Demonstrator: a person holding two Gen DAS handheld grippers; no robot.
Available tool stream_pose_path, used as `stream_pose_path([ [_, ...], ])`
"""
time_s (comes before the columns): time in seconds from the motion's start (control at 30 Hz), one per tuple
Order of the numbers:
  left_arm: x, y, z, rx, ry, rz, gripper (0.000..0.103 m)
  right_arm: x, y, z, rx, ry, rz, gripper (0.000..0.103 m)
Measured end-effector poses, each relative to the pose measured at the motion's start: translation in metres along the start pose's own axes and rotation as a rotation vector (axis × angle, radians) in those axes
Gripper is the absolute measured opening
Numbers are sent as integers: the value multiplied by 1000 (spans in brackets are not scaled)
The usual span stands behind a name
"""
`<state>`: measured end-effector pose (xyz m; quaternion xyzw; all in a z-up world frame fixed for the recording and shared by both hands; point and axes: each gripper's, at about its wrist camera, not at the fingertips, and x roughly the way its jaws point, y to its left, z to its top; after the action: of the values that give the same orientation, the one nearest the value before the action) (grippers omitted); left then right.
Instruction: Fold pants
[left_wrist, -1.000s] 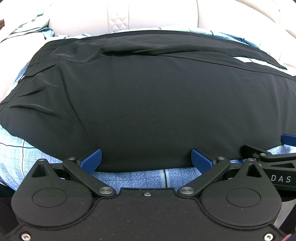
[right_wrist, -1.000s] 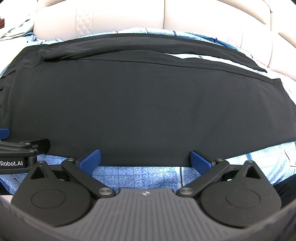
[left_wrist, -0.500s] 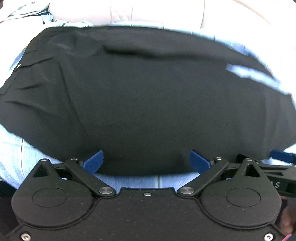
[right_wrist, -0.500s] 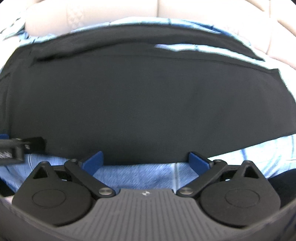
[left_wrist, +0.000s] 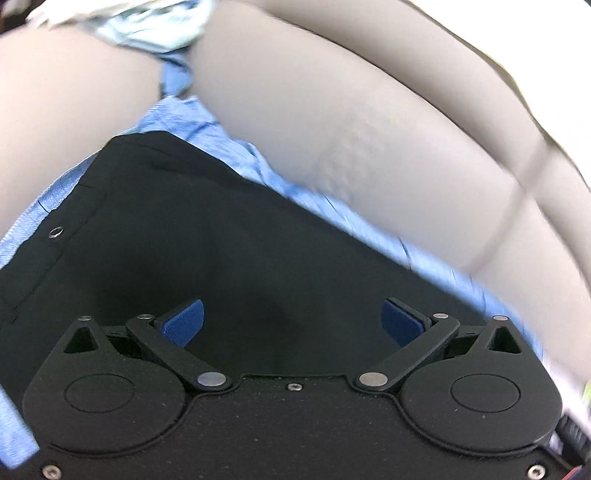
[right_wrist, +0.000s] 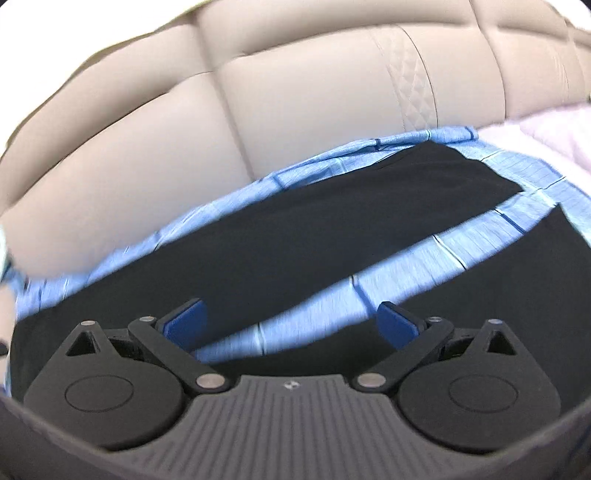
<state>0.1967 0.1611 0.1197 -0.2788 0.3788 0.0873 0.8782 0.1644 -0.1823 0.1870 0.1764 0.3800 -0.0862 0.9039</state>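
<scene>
1. left wrist view: the left gripper (left_wrist: 291, 320) is seen with its blue pads (left_wrist: 183, 324) spread wide apart and nothing clamped between them. the black pants (left_wrist: 207, 258) are laid flat under and ahead of the fingers, on a blue patterned sheet (left_wrist: 207, 118) (blurred here). a small metal snap (left_wrist: 56, 232) is seen near the left edge of the cloth. beige cushions (left_wrist: 369, 122) are seen behind.

2. right wrist view: the right gripper (right_wrist: 290, 319) is likewise held apart, with nothing gripped. the pants (right_wrist: 314, 236) are seen as two dark bands, with a strip of sheet (right_wrist: 424, 258) showing between them. the quilted cushion back (right_wrist: 295, 85) is seen beyond, and a pale cloth (right_wrist: 546, 129) at the right edge.
</scene>
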Motion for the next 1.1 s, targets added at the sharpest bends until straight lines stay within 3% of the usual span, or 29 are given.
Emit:
stream_pose_path([
  [0.13,48,3,41,-49,-78,87,103,52,-12,46,77,38,-2,103],
  [0.27,98,20,71,-122,-62,191,102,108,-20,75,85,81,-143,103],
  [0.43,143,30,86,-171,-94,282,102,163,-20,98,47,93,-278,103],
  [0.6,184,38,100,-188,-65,323,102,210,-15,116,42,157,-316,103],
  [0.77,198,34,100,-131,-69,370,103,252,-9,121,3,198,-363,103],
  [1.07,203,27,99,-87,-77,406,103,282,0,126,-53,220,-448,103],
  [1.1,203,27,98,-88,-79,408,103,282,1,123,-64,216,-464,99],
])
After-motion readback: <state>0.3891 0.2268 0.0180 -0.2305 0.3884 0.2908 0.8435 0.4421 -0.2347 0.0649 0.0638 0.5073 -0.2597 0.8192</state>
